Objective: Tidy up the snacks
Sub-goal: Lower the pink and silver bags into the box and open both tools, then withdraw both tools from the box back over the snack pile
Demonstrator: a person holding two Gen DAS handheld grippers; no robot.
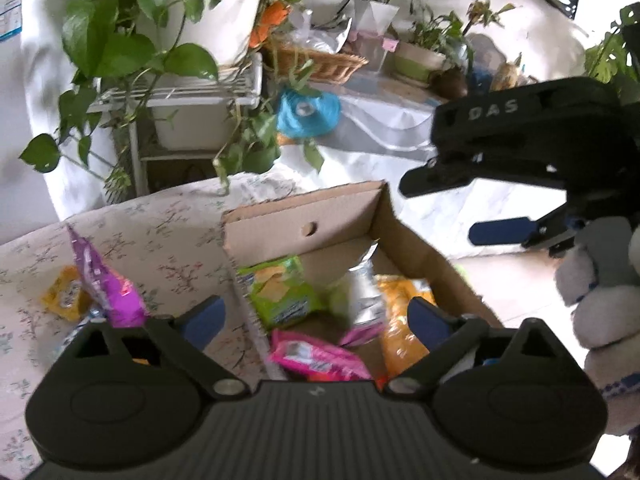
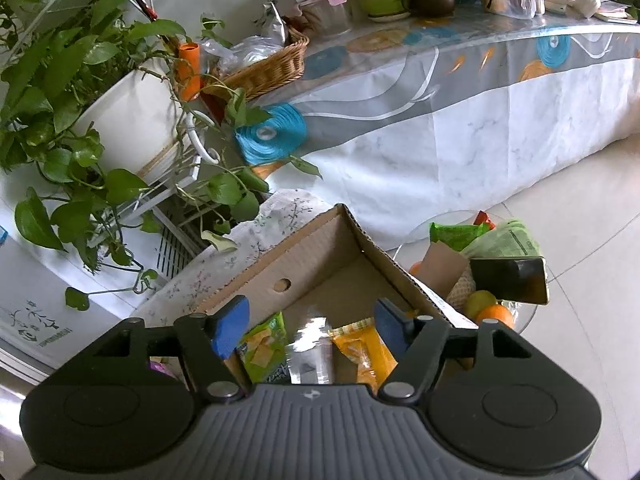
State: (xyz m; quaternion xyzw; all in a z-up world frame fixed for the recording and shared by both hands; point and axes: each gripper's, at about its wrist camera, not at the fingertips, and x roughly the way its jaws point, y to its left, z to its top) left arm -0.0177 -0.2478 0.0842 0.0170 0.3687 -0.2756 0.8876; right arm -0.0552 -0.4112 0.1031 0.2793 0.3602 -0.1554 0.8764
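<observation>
Floral cloth covered the worktop carrying the cardboard box, which held green, silver, orange and pink packets. We judged that the purple packet and yellow packet outside could slip on crinkly film. Left hand-held gripper and right hand-held gripper gaped wide, holding nothing.

Several snack packets are lying in the cardboard box sitting on the cloth-covered table, with two more packets lying left of it.
</observation>
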